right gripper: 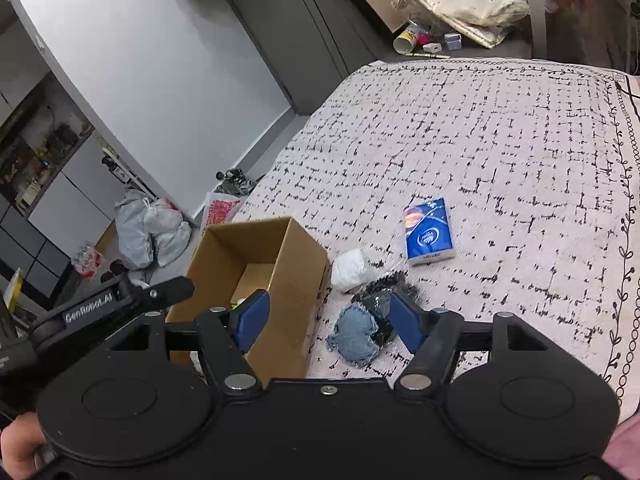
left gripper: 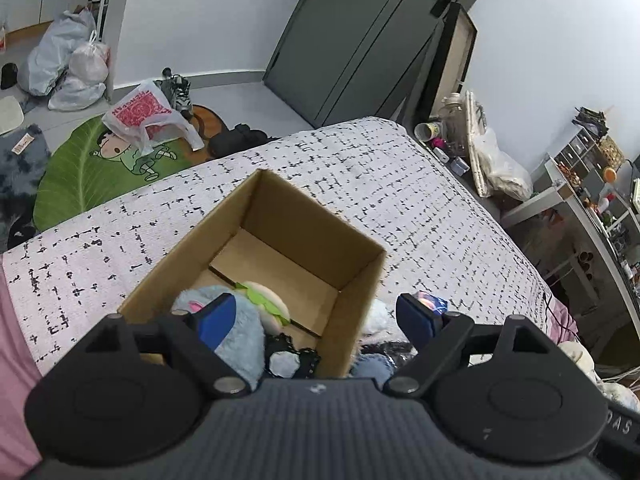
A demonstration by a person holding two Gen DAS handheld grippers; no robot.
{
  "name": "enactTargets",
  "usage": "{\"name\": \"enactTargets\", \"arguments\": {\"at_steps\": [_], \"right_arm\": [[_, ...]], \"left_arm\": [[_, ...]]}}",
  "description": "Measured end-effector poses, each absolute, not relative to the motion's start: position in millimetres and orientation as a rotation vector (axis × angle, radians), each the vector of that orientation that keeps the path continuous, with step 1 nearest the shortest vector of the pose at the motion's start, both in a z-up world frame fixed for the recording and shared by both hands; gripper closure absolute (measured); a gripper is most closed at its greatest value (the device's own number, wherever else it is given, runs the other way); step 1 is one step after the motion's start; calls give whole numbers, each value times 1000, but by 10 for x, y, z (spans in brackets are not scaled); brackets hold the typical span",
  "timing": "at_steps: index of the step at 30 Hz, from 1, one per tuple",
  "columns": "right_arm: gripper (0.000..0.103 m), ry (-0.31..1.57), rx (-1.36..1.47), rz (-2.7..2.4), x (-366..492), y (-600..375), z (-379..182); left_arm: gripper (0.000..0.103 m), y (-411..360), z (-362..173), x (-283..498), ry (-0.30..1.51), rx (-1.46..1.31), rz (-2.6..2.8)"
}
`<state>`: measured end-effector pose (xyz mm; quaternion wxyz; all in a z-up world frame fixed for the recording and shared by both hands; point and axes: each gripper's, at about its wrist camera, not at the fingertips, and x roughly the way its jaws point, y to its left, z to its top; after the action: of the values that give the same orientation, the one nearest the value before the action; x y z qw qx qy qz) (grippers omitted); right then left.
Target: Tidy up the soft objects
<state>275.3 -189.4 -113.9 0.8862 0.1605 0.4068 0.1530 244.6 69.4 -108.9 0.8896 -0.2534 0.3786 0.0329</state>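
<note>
An open cardboard box (left gripper: pixel 356 280) stands on the bed and shows in the right wrist view too (right gripper: pixel 296 264). Inside lie a blue fluffy plush (left gripper: pixel 240 320), a burger plush (left gripper: pixel 268 300) and a black lace item (left gripper: pixel 292 354). My left gripper (left gripper: pixel 320 316) is open and empty above the box's near edge. My right gripper (right gripper: pixel 328 316) is open and empty, above the box's right side. Right of the box lie a denim pouch (right gripper: pixel 356 338), a black furry item (right gripper: pixel 390 284), a white soft bundle (right gripper: pixel 352 268) and a blue tissue pack (right gripper: pixel 428 232).
The bed has a pink-white cover with black dashes (right gripper: pixel 480 140). On the floor are plastic bags (left gripper: pixel 68 64), a green leaf rug (left gripper: pixel 92 168) and clutter by the grey doors (left gripper: pixel 352 40). Shelves (left gripper: pixel 592 184) stand to the right.
</note>
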Motion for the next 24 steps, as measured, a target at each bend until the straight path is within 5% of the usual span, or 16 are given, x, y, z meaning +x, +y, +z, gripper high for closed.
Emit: {"name": "enactTargets", "arguments": {"at_steps": [24], "right_arm": [[31, 883, 672, 335, 3033, -2565, -1754]], "left_arm": [[20, -191, -1228, 2419, 825, -608, 222]]}}
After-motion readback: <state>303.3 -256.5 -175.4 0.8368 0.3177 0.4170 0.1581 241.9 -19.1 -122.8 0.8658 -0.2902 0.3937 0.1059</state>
